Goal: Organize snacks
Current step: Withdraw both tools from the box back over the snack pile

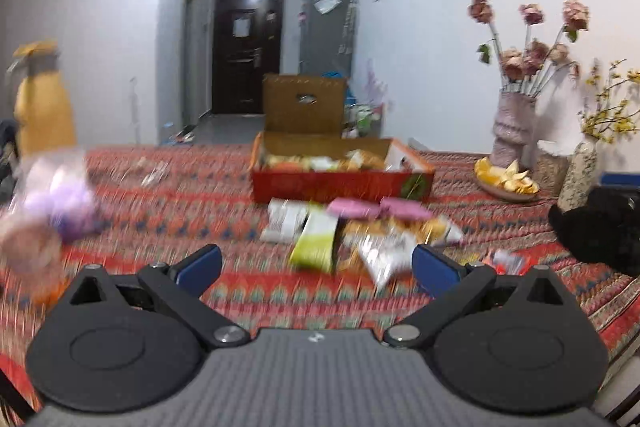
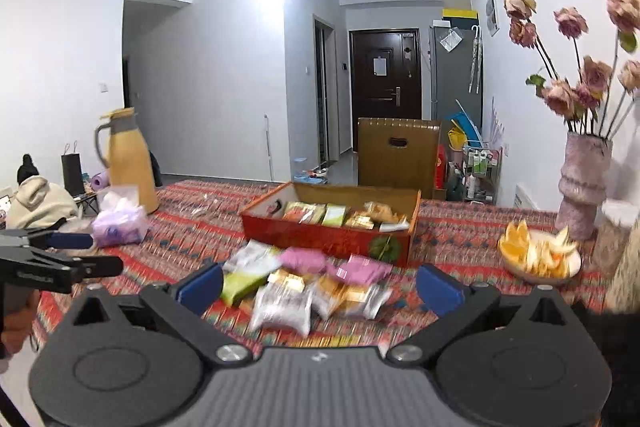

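Note:
A red cardboard box [image 1: 340,185] [image 2: 320,235] with its lid up stands on the patterned tablecloth and holds several snack packets [image 2: 340,215]. A loose pile of snack packets [image 1: 360,235] [image 2: 308,287] lies in front of it: pink, green, white and gold ones. My left gripper [image 1: 316,267] is open and empty, just short of the pile. My right gripper [image 2: 320,287] is open and empty, with the pile between its fingers' line of view. The left gripper also shows in the right wrist view [image 2: 86,253], at the far left, open.
A yellow thermos jug [image 2: 128,163] and a purple tissue bag [image 2: 120,223] stand at the left. A plate of orange peel [image 2: 540,255], a pink vase of dried roses [image 2: 584,183] and a second vase [image 1: 580,171] stand at the right by the wall.

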The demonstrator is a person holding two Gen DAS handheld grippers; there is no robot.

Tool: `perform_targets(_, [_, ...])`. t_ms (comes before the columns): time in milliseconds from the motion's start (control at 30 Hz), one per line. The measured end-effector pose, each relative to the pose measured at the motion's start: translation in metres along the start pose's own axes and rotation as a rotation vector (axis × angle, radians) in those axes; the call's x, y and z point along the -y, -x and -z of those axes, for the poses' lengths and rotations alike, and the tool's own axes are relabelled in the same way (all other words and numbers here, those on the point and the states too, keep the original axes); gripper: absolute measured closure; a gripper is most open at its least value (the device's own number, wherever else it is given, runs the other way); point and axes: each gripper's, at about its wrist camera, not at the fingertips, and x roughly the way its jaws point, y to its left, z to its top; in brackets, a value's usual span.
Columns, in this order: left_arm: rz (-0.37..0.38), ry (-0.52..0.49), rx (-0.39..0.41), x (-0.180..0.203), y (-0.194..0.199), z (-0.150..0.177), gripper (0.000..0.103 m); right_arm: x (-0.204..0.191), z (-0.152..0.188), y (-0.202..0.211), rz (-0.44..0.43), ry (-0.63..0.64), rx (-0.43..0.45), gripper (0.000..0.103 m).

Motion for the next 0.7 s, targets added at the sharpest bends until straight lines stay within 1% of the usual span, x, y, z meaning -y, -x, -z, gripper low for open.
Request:
perform_targets(100, [-0.015, 0.059, -0.042, -0.009, 0.009, 0.028, 0.0, -0.012, 0.038, 0.007, 0.038, -0.005, 0.0, 0.0])
perform_targets(167, [-0.04, 0.062, -0.063, -0.013, 0.011, 0.039, 0.0, -0.015, 0.062, 0.009, 0.057, -0.029, -0.02, 0.0])
perform_targets(233, [-0.063, 0.04, -0.085, -0.017, 0.012, 0.051, 0.0, -0.017, 0.084, 0.011, 0.059, -0.052, -0.052, 0.0])
perform_targets(333, [-0.085, 0.045, -0.12, -0.023, 0.008, 0.061, 0.0, -0.019, 0.104, 0.014, 0.086, -0.059, -0.084, 0.0])
perform_targets(400, [-0.087, 0.059, -0.145, -0.027, 0.003, 0.065, 0.0, -0.02, 0.11, 0.014, 0.102, -0.031, -0.096, 0.0])
perform_targets(467, [-0.086, 0.056, -0.153, -0.029, -0.003, 0.065, 0.0, -0.021, 0.112, 0.013, 0.106, -0.005, -0.093, 0.0])
perform_targets(600, [-0.077, 0.049, -0.159, -0.028, -0.015, 0.064, 0.0, -0.02, 0.104, 0.0, 0.112, 0.007, -0.079, 0.001])
perform_targets(633, [-0.074, 0.045, -0.163, -0.028, -0.019, 0.063, 0.0, -0.02, 0.1, -0.006, 0.111, 0.017, -0.078, 0.003])
perform_targets(700, [-0.067, 0.028, -0.167, -0.029, -0.027, 0.059, 0.0, -0.022, 0.093, -0.021, 0.1, 0.047, -0.083, 0.018])
